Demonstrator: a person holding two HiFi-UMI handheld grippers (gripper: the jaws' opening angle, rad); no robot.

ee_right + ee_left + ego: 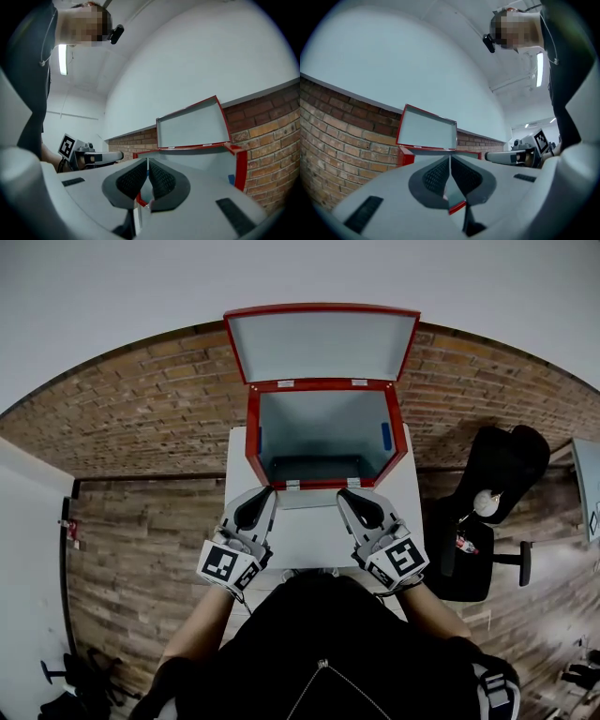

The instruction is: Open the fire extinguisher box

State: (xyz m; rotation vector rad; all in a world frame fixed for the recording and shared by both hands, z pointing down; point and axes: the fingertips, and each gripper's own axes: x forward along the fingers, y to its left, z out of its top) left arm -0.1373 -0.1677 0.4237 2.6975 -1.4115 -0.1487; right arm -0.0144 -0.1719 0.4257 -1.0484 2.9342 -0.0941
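Dark, cross-hatched pads (436, 176) of our left gripper (450, 159) sit pressed together at the bottom centre of its view, pinching nothing. Our right gripper (147, 163) shows the same, its rubbery pads closed on air. Just beyond both sets of tips, at mid-frame, runs the red front rim of the fire extinguisher box (323, 427). It stands on a smooth white table (309, 531) in the centre of the head view, its back to the rough brick wall (141, 418). Its lid (319, 345) is already swung up at the upper centre of the frame, leaning back toward the pale wall above the bricks. We judge the opening as good as done, so the step now is to leave it that way: we should keep the closed tips off the front rim, avoid nudging the box, and check that the lid rests past upright so it cannot drop. We take the box for thin sheet metal, glossy red outside, matt grey inside, square-cornered and seemingly empty, with a small blue patch (385, 435) on its inner wall at right.
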